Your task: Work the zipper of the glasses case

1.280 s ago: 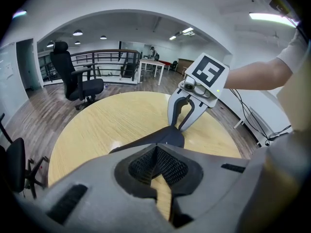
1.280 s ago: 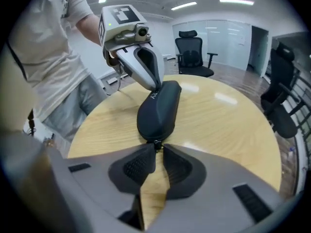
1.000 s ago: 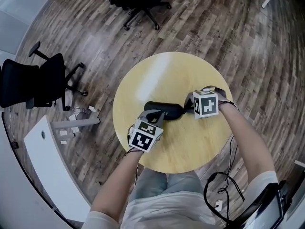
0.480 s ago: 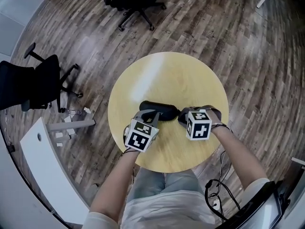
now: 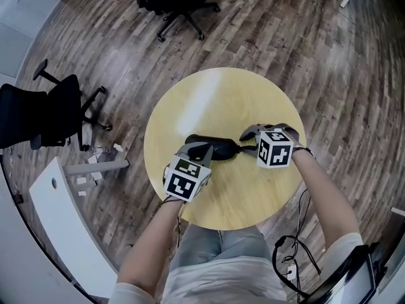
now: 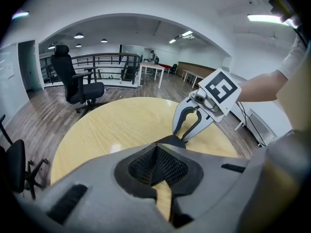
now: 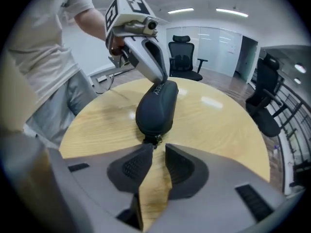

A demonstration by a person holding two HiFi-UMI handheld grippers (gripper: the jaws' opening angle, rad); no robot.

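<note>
From the head view I see the case point(image 5: 223, 148) lying on its side near the middle of the round table point(image 5: 253, 100), a little toward my edge. My left gripper point(image 5: 197, 149) comes in over the case's left end. My right gripper point(image 5: 245, 138) points at its right end. Two office chairs point(image 5: 44, 113) stand on the wood floor beyond the table, well apart from it.

In the left gripper view my two pads are pressed together at the tips, with only a sliver of table showing lower down between them. I see nothing pinched there. The case peeks out dark just past the tips, too hidden for me to tell whether they touch it. Across it, the right gripper's fingers are spread a little, their ends just beside the case's end.

In the right gripper view my jaws stand slightly apart, with bare tabletop in the narrow gap. The zipper pull point(image 7: 155, 140) hangs from the near end of the case, just ahead of the tips and closer to the left one. It is not between the pads. The case runs away from me, and the left gripper's closed tip rests on top of its far end.
</note>
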